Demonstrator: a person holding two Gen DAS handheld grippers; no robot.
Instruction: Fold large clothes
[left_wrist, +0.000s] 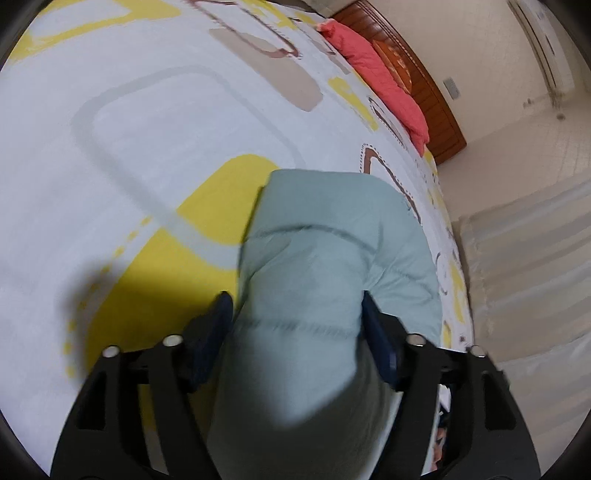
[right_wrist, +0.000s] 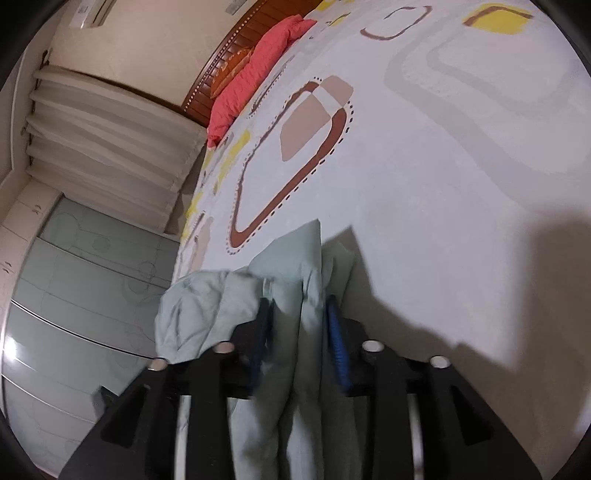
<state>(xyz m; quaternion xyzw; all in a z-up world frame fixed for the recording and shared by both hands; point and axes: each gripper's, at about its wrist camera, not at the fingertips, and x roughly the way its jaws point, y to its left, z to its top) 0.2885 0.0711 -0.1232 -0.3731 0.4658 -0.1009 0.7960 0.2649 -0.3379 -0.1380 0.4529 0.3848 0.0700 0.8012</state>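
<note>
A pale green quilted garment (left_wrist: 325, 266) is held above a bed. In the left wrist view my left gripper (left_wrist: 297, 314) is shut on a thick padded part of it, which bulges forward past the blue fingertips (left_wrist: 373, 325). In the right wrist view my right gripper (right_wrist: 301, 317) is shut on bunched folds of the same garment (right_wrist: 288, 273); more cloth hangs over the left finger and below the jaws. The rest of the garment is hidden under the grippers.
The bed sheet (left_wrist: 155, 147) is white with yellow, brown and grey shapes. A red quilt (left_wrist: 376, 74) and a wooden headboard (left_wrist: 436, 96) lie at the far end. Curtains (right_wrist: 110, 140) and a tiled floor (right_wrist: 85, 280) are beside the bed edge.
</note>
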